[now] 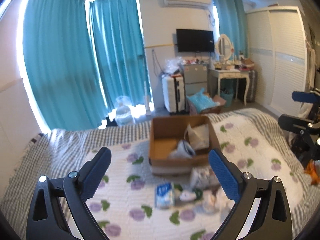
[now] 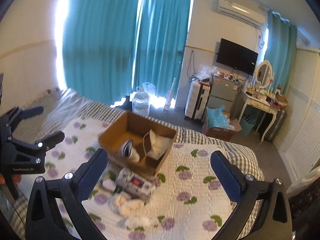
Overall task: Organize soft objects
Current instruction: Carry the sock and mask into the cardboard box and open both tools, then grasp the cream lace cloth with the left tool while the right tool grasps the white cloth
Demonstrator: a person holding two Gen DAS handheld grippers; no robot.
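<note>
Cardboard box [image 1: 160, 140] sits open on the floral quilt [image 1: 124, 206] of the bed, near its foot end. Inside the box lie a white bag with a handle [image 1: 197, 135] toward the far right wall and a grey-and-white soft item [image 1: 183, 150] leaning at the middle.

Left gripper [image 1: 160, 170]: jaws spread wide, nothing between the blue pads [image 1: 224, 177]. It hovers above the quilt, aimed at the box and at the soft items in front of it.

Right gripper [image 2: 160, 172]: jaws spread wide, nothing held. It hovers over the same pile from the other side; the left gripper shows at the left edge of the right wrist view.

Soft items outside the box, all blurred:
- a blue-and-white packet [image 1: 165, 195] on the quilt, nearest the left gripper;
- a grey patterned bundle [image 2: 136, 183] touching the near wall of the box;
- several white and cream pieces [image 2: 130, 204] just in front of the bundle.

Teal curtains [image 1: 60, 60] and a water jug [image 2: 141, 102] stand beyond the bed.
</note>
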